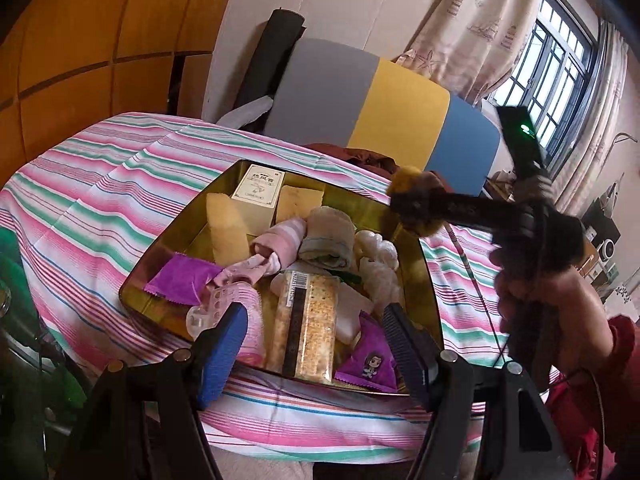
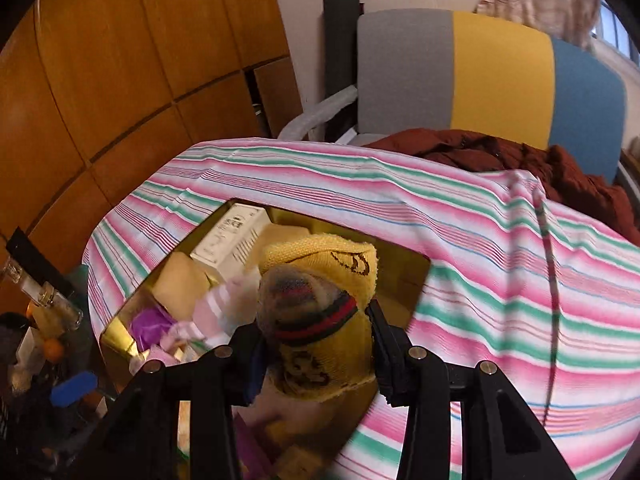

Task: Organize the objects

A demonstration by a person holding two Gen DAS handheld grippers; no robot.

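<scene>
A gold tin box (image 1: 152, 256) sits on the striped cloth, filled with rolled socks (image 1: 326, 236), a cracker pack (image 1: 306, 332), purple packets (image 1: 180, 280) and a white carton (image 1: 258, 188). My left gripper (image 1: 312, 344) is open and empty, low over the box's near edge. My right gripper (image 2: 316, 344) is shut on a rolled yellow sock (image 2: 320, 320) with red and black bands, held above the box (image 2: 120, 332). In the left wrist view the right gripper (image 1: 412, 208) hovers over the box's far right corner with the sock (image 1: 408, 180).
A grey, yellow and blue chair back (image 1: 384, 104) stands behind the table with dark red clothing (image 2: 520, 156) on the seat. Wooden cabinets (image 2: 120, 60) are on the left. Bottles and clutter (image 2: 44, 320) stand off the table's left side. A window (image 1: 560, 60) is at the right.
</scene>
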